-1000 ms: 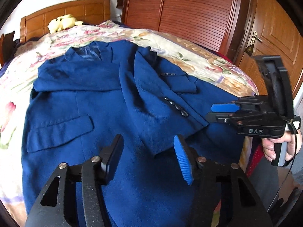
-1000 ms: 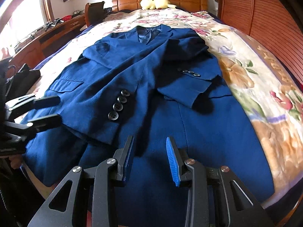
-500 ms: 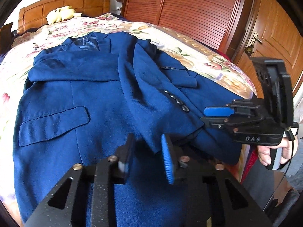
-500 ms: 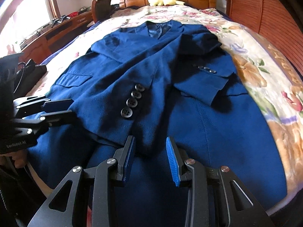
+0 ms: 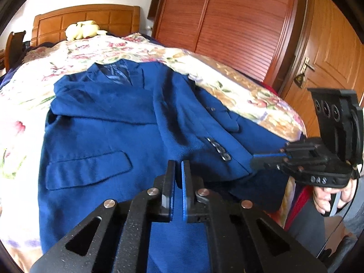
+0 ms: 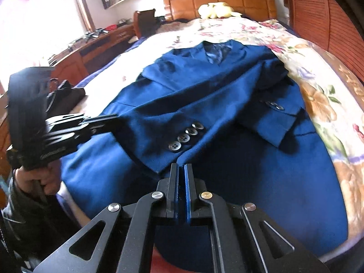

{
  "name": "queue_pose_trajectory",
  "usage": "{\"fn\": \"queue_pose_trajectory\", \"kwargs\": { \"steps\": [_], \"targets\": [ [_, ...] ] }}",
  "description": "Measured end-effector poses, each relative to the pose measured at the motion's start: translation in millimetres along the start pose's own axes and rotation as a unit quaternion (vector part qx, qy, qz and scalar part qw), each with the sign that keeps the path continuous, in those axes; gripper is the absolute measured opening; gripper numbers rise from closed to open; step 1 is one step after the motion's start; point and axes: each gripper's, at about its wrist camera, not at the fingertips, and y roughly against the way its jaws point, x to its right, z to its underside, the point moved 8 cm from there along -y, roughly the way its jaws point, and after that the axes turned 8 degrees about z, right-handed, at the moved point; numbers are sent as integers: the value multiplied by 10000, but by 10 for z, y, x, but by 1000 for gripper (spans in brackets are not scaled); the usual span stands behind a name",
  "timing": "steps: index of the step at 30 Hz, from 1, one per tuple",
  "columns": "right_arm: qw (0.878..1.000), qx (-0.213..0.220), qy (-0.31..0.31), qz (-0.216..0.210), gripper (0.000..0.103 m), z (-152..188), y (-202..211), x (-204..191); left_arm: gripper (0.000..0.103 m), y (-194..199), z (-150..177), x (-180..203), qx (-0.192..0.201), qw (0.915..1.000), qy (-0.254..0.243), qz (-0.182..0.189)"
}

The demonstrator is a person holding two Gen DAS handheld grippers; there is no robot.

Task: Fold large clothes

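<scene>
Jacket (image 5: 102, 136) hem is pinched by both grippers' nearly closed fingers (image 5: 185, 182) (image 6: 188, 188).

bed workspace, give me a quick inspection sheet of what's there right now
surface: bed with floral bedspread, jacket laid on it.
job's things: blue jacket lies front up, both sleeves folded across the chest, collar toward the headboard, hem at the near edge.
clutter: yellow plush toy by the headboard; dark bag at the bed's left edge.
grippers: left gripper and right gripper both have jaws closed at the jacket's hem; whether fabric is pinched cannot be told.
cables: thin black cable hangs below the right hand.
surroundings: wooden headboard, louvred wardrobe doors, door with handle, cluttered desk under a bright window.
</scene>
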Motion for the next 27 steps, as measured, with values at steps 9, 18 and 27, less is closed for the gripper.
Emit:
{"fn": "queue_pose_trajectory", "kwargs": {
  "steps": [9, 18, 27],
  "targets": [
    [9991, 71, 227, -346, 4, -71, 10, -314, 5, 240, -168, -318, 398, 9987, 227, -224],
    [9985, -126, 453, -275, 4, -57, -246, -414, 5, 339, -179, -595, 522, 9965, 404, -512],
    [9987, -265, 355, 244, 19, 47, -330, -100, 3, 440, -193, -832, 601, 9927, 493, -925]
  ]
}}
